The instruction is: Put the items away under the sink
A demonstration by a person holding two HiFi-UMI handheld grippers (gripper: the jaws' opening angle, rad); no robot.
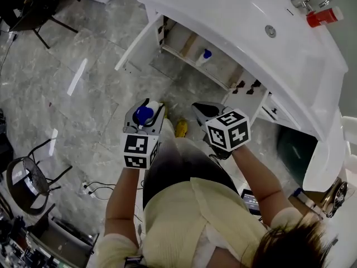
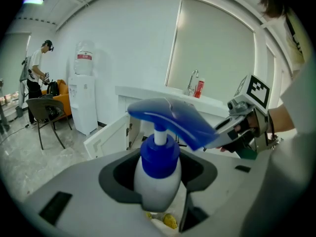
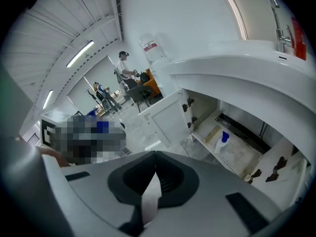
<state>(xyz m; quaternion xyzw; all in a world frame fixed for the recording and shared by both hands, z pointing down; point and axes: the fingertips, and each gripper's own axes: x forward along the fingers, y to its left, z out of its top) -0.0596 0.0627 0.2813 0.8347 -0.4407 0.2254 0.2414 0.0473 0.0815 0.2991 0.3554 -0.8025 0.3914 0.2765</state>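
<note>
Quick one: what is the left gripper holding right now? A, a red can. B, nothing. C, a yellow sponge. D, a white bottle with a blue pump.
D: in the left gripper view, the left gripper has its jaws closed on the bottle, whose blue pump sticks up above them.

No text, brand or number is legible in any view. The marker cube (image 1: 139, 151) on the left gripper (image 1: 145, 113) and its twin on the right gripper (image 1: 203, 110) bear black-and-white square codes only. Water bottle (image 2: 84, 58), ten o'clock in the left gripper view: red label, print too small to read.
</note>
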